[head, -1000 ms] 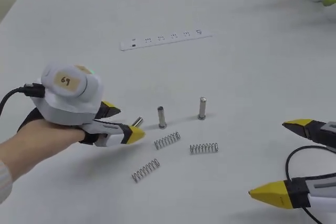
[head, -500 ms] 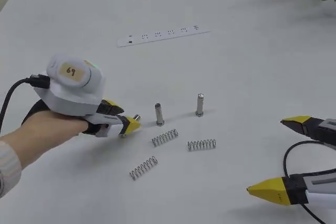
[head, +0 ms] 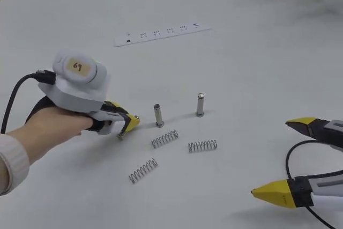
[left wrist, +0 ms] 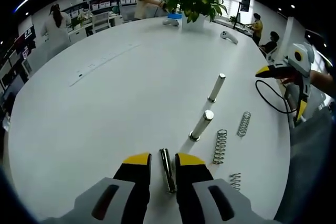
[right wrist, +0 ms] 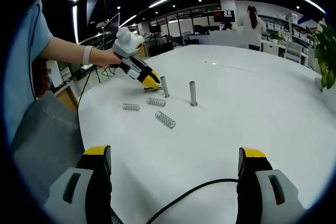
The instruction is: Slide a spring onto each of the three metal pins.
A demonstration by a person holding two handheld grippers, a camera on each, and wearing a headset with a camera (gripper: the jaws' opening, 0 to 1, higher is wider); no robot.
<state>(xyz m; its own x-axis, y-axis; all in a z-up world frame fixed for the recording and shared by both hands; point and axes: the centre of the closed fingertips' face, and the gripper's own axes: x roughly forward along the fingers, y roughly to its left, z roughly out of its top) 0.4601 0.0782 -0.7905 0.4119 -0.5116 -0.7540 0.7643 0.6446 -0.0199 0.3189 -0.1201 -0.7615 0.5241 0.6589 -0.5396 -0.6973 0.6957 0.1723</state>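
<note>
Open white desk (head: pixel 252 52) spreads on every side of the parts. The lying pin (left wrist: pixel 167 169), slim bright steel, rests flat between the left claw (left wrist: pixel 164 158) jaws, its long axis along them; I cannot tell if it is gripped. Two upright pins (head: pixel 158 115) stand to its right, with three springs (head: pixel 164 139) lying nearer. The right claw (right wrist: pixel 174 153) is spread wide at near right

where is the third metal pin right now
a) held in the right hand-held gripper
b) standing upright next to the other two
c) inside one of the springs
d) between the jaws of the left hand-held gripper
d: the left gripper view shows the third pin between the jaws of the left hand-held gripper, while the nearer standing pin and the farther standing pin are upright on the table.
</note>
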